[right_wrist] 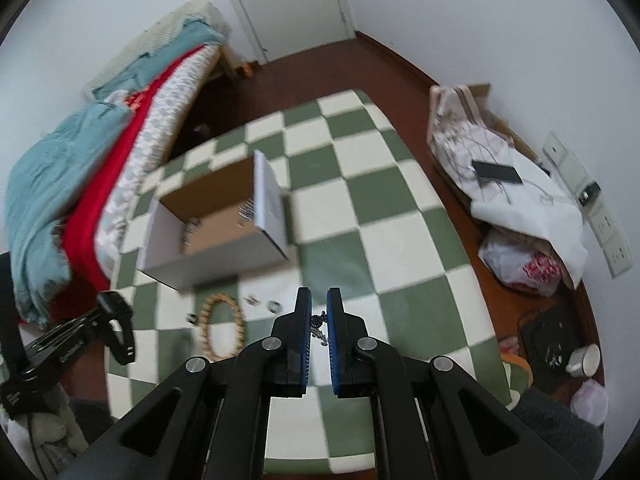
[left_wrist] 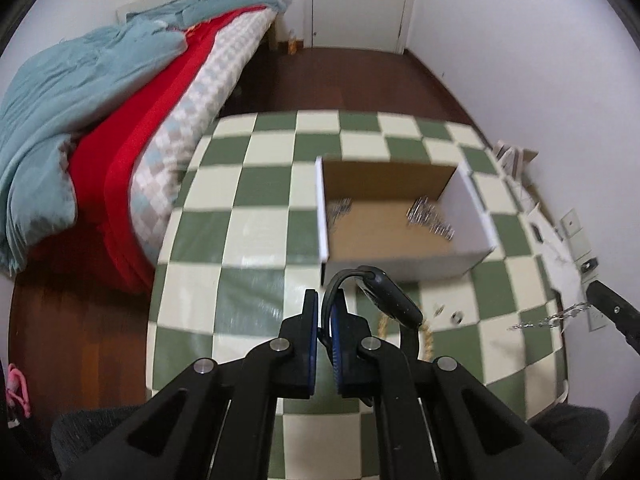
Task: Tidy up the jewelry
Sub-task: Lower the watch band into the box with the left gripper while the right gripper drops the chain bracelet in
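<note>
An open cardboard box (left_wrist: 394, 224) (right_wrist: 216, 232) sits on the green-and-white checkered table (left_wrist: 260, 216) (right_wrist: 360, 216), with silver jewelry (left_wrist: 430, 216) inside. My left gripper (left_wrist: 326, 304) is shut on a black smartwatch (left_wrist: 390, 296) by its strap, held above the table just in front of the box; it also shows in the right wrist view (right_wrist: 118, 322). My right gripper (right_wrist: 319, 312) is shut on a silver chain (right_wrist: 319, 326), which dangles in the left wrist view (left_wrist: 552, 318). A beaded bracelet (right_wrist: 222, 328) and small rings (right_wrist: 262, 302) lie on the table.
A bed (left_wrist: 120, 128) with blue and red bedding stands to the left of the table. A side stand (right_wrist: 516, 184) with a phone and bags stands on the right by the wall. A white door (left_wrist: 360, 0) is at the far end.
</note>
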`<state>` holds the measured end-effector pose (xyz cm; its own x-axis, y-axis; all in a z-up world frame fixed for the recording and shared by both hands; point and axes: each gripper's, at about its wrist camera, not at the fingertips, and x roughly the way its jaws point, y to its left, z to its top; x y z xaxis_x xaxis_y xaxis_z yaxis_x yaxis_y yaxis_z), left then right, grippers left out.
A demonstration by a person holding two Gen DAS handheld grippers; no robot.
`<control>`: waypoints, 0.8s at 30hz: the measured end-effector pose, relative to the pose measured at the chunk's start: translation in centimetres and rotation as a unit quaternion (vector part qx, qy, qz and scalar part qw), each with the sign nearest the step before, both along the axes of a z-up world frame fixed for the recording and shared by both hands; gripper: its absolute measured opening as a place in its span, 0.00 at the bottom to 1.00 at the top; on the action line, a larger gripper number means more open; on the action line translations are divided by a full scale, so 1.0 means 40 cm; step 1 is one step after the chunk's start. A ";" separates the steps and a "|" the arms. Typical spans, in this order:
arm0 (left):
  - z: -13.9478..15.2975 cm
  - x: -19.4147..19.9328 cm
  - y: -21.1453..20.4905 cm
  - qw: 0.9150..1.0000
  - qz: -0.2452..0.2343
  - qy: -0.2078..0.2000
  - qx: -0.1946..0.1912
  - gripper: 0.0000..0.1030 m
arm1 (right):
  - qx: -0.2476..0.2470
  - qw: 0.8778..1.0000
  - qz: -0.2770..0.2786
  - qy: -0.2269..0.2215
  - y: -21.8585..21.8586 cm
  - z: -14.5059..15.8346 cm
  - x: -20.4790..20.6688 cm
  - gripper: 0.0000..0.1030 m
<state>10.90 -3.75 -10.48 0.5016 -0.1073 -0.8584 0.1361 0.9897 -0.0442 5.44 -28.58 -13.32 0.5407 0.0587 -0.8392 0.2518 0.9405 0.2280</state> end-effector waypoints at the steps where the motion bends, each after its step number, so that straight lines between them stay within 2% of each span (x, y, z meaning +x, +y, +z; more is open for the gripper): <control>1: 0.011 0.009 -0.002 1.000 -0.002 -0.004 -0.002 0.03 | 0.000 1.000 0.005 -0.007 0.007 0.019 0.003 0.08; 6: 0.059 0.067 -0.020 1.000 -0.016 -0.018 -0.008 0.03 | 0.000 0.999 0.035 -0.042 0.049 0.114 0.062 0.08; 13: 0.031 0.187 -0.038 0.999 -0.037 0.017 -0.013 0.04 | 0.007 0.995 0.075 -0.063 0.117 0.174 0.191 0.08; 17: -0.011 0.246 -0.040 0.998 -0.043 0.051 -0.021 0.04 | 0.024 0.994 0.094 -0.049 0.150 0.157 0.272 0.08; 24: -0.081 0.329 -0.038 0.993 -0.041 0.105 -0.041 0.04 | 0.046 0.992 0.114 -0.001 0.181 0.064 0.375 0.08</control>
